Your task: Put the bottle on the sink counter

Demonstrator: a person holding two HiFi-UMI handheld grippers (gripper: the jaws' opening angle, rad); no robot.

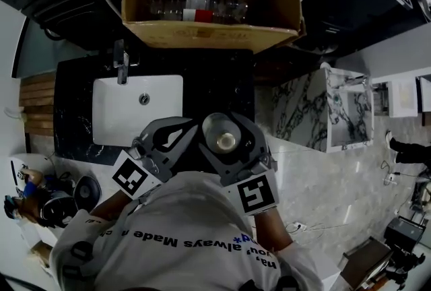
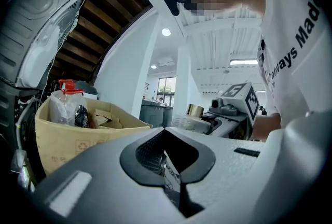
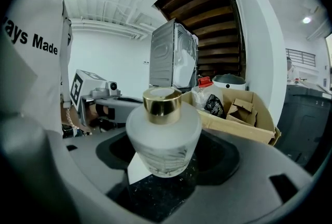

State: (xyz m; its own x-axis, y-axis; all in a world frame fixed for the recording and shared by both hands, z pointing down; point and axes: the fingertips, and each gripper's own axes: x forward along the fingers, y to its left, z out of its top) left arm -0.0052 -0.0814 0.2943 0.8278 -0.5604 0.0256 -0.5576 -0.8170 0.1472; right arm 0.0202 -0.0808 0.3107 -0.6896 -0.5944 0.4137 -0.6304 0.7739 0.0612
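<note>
Clamping with the right gripper (image 3: pixel 166 154) around the frosted bottle (image 3: pixel 163 132), mid-frame, body pinched between both jaws. Holding the left gripper (image 2: pixel 166 137) closed on nothing. Gold cap and upright side shown in the right gripper view only. From the head view merely a round top, over the black sink counter (image 1: pixel 74 108), right of the white sink (image 1: pixel 135 118).

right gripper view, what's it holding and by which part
The right gripper holds the frosted bottle by the sides of its rounded body, below the gold cap. The left gripper, jaws together, holds nothing.
</note>
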